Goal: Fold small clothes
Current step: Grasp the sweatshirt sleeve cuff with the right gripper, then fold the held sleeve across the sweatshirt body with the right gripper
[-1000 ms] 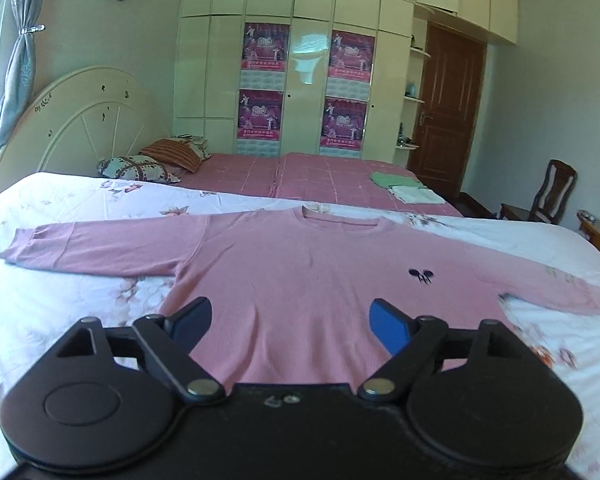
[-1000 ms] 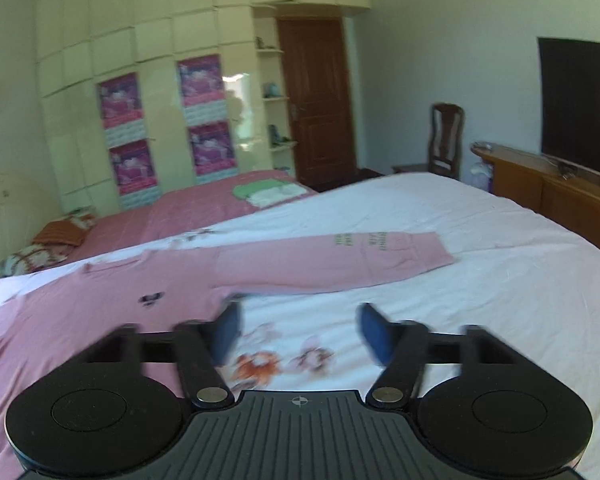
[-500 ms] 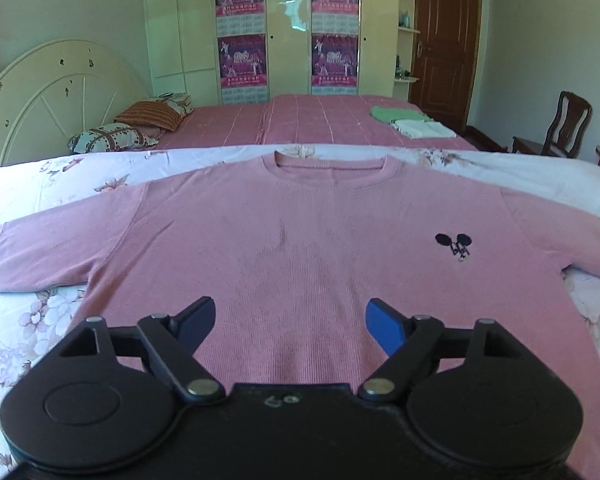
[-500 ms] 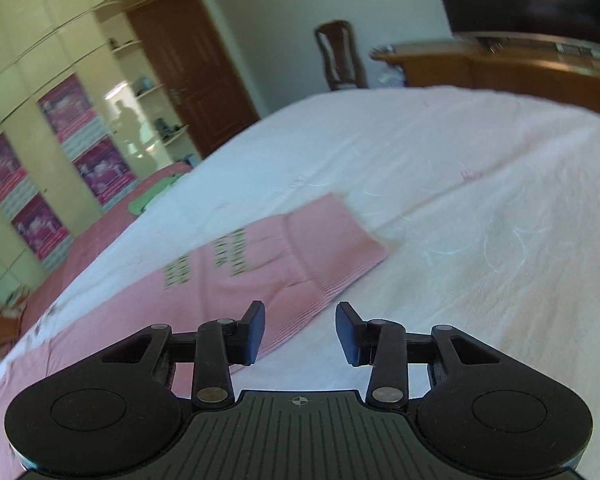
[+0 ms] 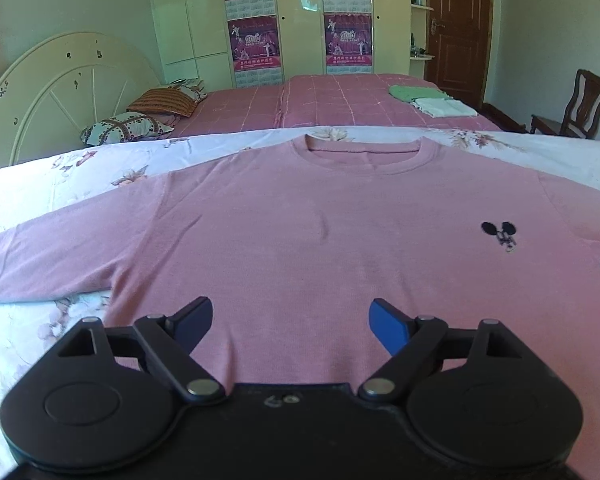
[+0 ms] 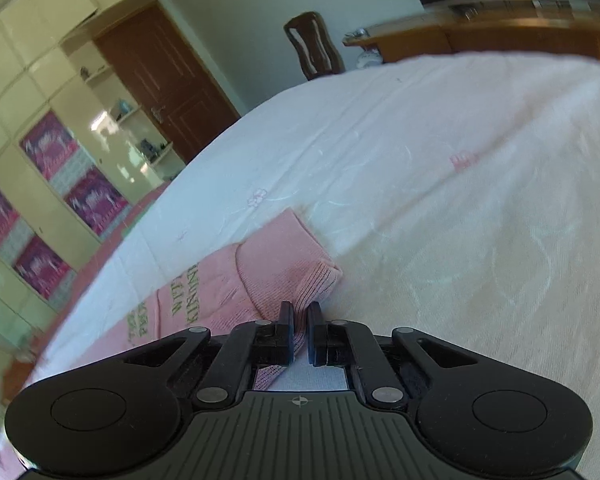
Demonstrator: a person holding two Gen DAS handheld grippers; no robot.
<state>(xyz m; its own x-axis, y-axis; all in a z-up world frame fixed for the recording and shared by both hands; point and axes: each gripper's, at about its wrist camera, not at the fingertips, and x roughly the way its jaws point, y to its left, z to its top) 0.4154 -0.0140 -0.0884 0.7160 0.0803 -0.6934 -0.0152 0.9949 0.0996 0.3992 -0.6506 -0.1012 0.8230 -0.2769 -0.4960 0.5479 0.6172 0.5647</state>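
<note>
Sweater (image 5: 300, 248): a pink long-sleeved one, laid flat and front-up on the bed (image 5: 28, 200); the round collar is seen at the far side, and the hem is hidden behind the left gripper's body.
Emblem (image 5: 500, 234): a small dark mark is stitched on the chest; its detail is hard to make out.
Sleeves: one is cut off at the left edge of the left wrist view; the other is cut off at the right edge there.
Cuff (image 6: 296, 264): in the right wrist view the sleeve end is bunched and lifted slightly; green lettering on the sleeve is too blurred to be read.
Right gripper (image 6: 300, 320): the jaws are pressed almost together, with the edge of the cuff pinched between them.
Left gripper (image 5: 290, 320): held over the lower part of the sweater; the jaws are spread wide and opening, with no cloth caught between them.
Bed cover: white with a faint flower print.
Second bed (image 5: 340, 100): pink, beyond the first, with pillows (image 5: 148, 116) and folded cloths (image 5: 428, 100) on it.
Background: wardrobe posters (image 5: 252, 44), a door (image 5: 458, 28) and a chair (image 5: 580, 108) are seen; the right wrist view is blurred towards its edges.
</note>
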